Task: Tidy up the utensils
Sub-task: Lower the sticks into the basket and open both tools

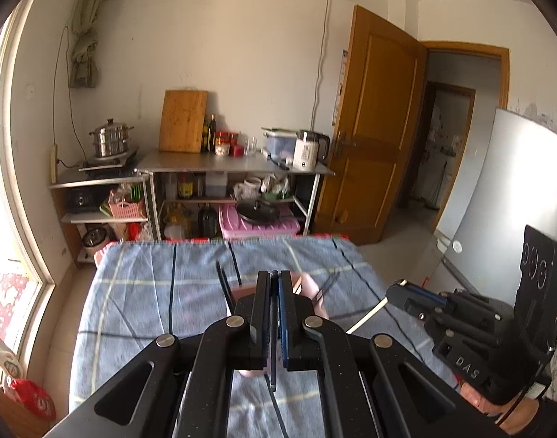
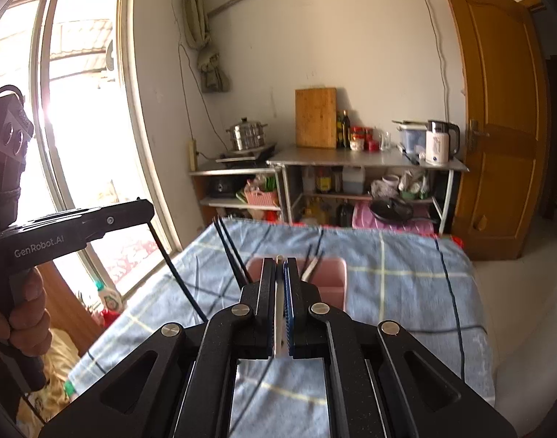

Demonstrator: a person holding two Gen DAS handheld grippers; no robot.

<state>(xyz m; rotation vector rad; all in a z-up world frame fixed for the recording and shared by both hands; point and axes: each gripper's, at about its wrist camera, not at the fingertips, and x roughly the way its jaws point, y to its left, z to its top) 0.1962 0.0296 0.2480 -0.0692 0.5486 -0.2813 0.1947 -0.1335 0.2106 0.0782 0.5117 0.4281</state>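
1. Blue plaid cloth (image 2: pixel 406 284) covers the table; a pink plastic holder box (image 2: pixel 329 273) sits mid-cloth, likely the collection point.
2. Left gripper (image 1: pixel 274 277) pinches a thin black chopstick (image 1: pixel 273 365) above the box.
3. Right gripper (image 2: pixel 280 261) pinches a white utensil handle (image 2: pixel 278 328) over the box, probably for dropping in.

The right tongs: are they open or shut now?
Shut. In the right wrist view the right tongs clamp a thin white utensil between their pads, above the pink holder.
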